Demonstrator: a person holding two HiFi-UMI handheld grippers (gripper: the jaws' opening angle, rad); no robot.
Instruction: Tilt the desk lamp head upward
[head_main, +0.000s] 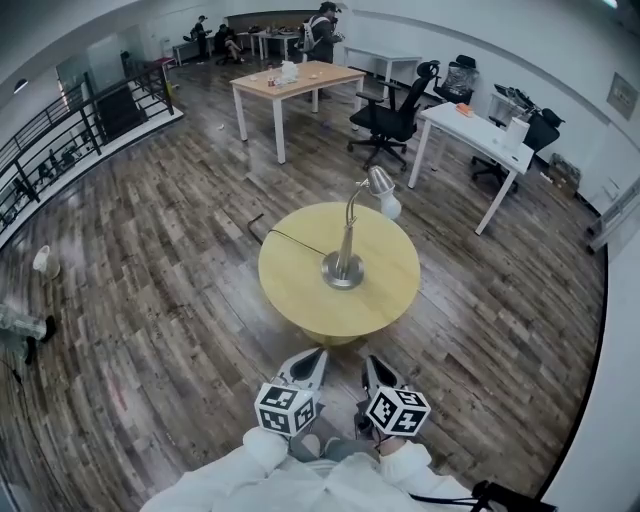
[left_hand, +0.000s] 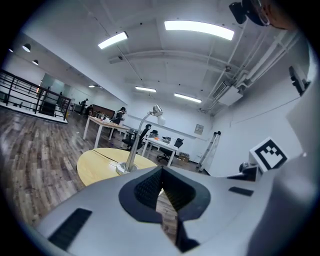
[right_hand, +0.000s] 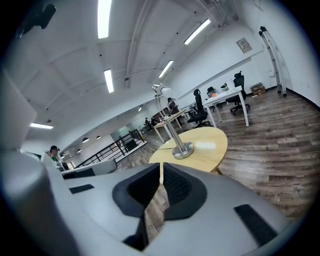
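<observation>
Standing on its round base near the middle of the round pale-wood table (head_main: 300, 300), the slim silver desk lamp (head_main: 346, 240) arches its head over the far rim. A thin black cord (head_main: 295, 240) runs off the left edge. Bare plank floor rings the table. The left gripper (head_main: 318, 354) and right gripper (head_main: 369, 361) hover off the near edge, jaws closed on nothing. A black office chair (head_main: 393, 118) and a white desk (head_main: 480, 135) stand well beyond.
</observation>
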